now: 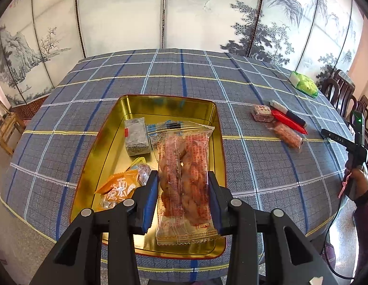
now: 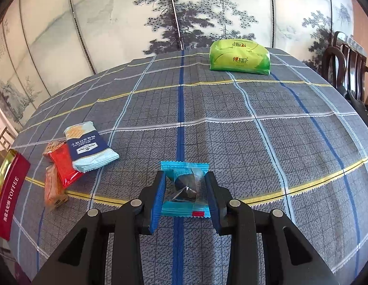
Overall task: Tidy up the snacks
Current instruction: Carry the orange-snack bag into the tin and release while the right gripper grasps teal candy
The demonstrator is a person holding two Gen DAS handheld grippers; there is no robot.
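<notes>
the left hand-held gripper [image 1: 183,190] is clenched on a clear twist-snack packet [image 1: 185,180], held over the gold tin [image 1: 105,142] near its right wall. the right hand-held gripper [image 2: 185,191] pinches a blue candy wrapper [image 2: 185,190] just above the counter [image 2: 255,142]. i'd lower the packet flat beside the grey block [image 1: 136,136] before letting go, so it doesn't overhang the rim.

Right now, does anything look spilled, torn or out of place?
Nothing spilled or torn. Four snacks still lie overlapped in a loose pile on the tablecloth beside the tin, and a green packet sits alone at the far edge.
</notes>
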